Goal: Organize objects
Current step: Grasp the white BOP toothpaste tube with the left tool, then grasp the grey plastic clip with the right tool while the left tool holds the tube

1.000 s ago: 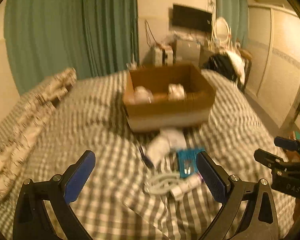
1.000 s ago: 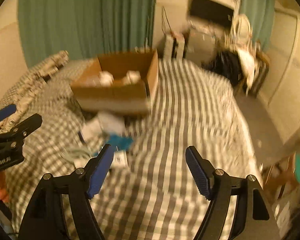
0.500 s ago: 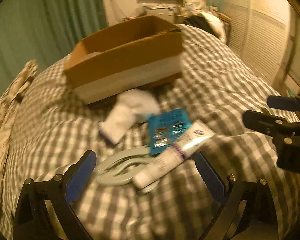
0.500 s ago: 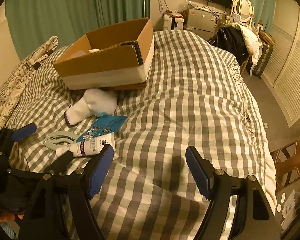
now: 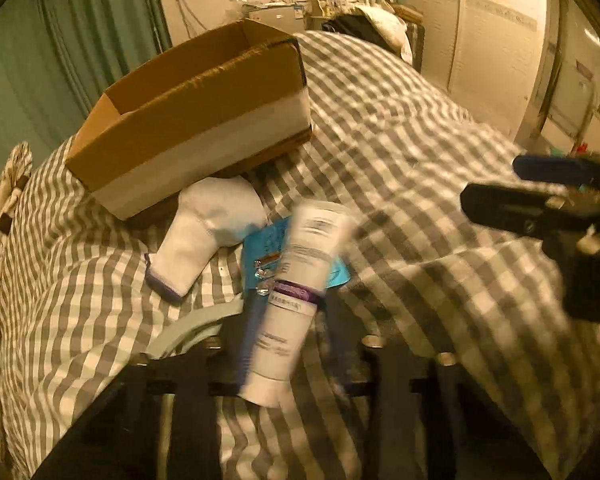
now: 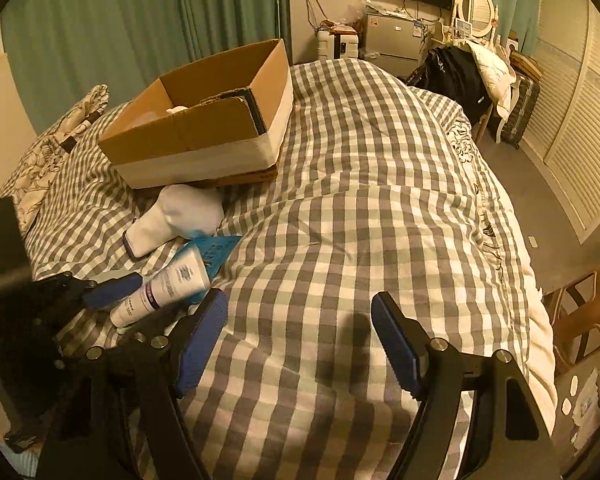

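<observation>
Step in hand: pick-up of the white tube (image 5: 290,304), judged just begun. The left gripper (image 5: 288,344) has closed on the tube's lower half, fingers narrow on either side of it; the tube points up and away toward the cardboard box (image 5: 196,120) and looks raised off the bed, over the blue card. The left view is blurred, so whether the tube's lower end is free of the cover cannot be told. The right gripper (image 6: 300,344) hangs wide apart and empty over the bed's middle.

Next move, as a judgement: carry the tube up over the box's near wall and let go inside. The box stands toward the bed's head end, near the left edge, beside the floral pillow (image 6: 52,152). The lift must clear the wall and the grey ring lying under the gripper.

Count:
- White tube with purple band: one, in the left gripper.
- White sock (image 6: 172,216), purple-edged cuff: one, on the checked duvet (image 6: 380,200), touching the box's near base.
- Blue card of small metal pieces (image 6: 216,252): one, just beside the sock, partly under the tube.
- Grey ring-shaped item (image 5: 188,328): one, mostly hidden; kind unclear.
- Cardboard box: one; something pale shows inside, number not readable.
</observation>
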`<state>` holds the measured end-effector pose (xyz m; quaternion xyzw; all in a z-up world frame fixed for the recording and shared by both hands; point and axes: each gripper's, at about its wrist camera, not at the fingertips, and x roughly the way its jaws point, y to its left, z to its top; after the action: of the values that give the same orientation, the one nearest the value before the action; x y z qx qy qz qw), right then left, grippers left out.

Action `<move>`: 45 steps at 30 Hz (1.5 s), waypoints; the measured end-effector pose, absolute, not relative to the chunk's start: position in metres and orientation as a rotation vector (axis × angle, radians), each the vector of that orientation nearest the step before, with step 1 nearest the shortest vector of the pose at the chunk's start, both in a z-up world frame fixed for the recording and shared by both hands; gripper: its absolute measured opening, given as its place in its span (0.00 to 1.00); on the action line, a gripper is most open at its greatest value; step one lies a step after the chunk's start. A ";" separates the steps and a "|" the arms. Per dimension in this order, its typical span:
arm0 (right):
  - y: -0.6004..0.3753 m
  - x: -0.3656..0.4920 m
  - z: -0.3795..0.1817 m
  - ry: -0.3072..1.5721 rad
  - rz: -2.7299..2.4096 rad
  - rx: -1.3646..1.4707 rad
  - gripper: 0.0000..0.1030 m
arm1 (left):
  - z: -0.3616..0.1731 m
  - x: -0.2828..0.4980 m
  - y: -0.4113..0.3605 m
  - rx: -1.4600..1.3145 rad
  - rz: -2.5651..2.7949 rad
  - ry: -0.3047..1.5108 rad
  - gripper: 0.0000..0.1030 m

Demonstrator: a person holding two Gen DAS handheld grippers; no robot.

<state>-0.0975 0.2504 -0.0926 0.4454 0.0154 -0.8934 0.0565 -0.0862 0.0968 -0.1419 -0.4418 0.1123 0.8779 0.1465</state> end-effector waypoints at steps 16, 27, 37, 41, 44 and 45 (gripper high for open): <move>0.211 -0.079 -0.069 0.158 -2.698 1.266 0.72 | -0.071 -0.081 0.015 -1.187 2.739 0.103 0.25; 0.144 -0.099 -0.101 0.327 -2.551 1.279 0.72 | -0.098 -0.093 -0.032 -1.285 2.761 -0.031 0.25; 0.085 -0.106 -0.148 0.479 -2.293 1.328 0.72 | -0.096 -0.089 -0.057 -1.267 2.774 -0.137 0.24; 0.067 -0.112 -0.161 0.540 -2.267 1.342 0.72 | -0.094 -0.086 -0.070 -1.259 2.778 -0.200 0.24; 0.057 -0.116 -0.167 0.571 -2.260 1.336 0.70 | -0.095 -0.085 -0.076 -1.259 2.782 -0.220 0.24; 0.054 -0.117 -0.169 0.573 -2.257 1.336 0.66 | -0.095 -0.085 -0.077 -1.259 2.780 -0.225 0.24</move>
<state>-0.1168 0.0543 -0.1688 0.4847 0.2078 -0.8189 0.2263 -0.0848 -0.0773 -0.0952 -0.4112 -0.0736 0.9076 0.0409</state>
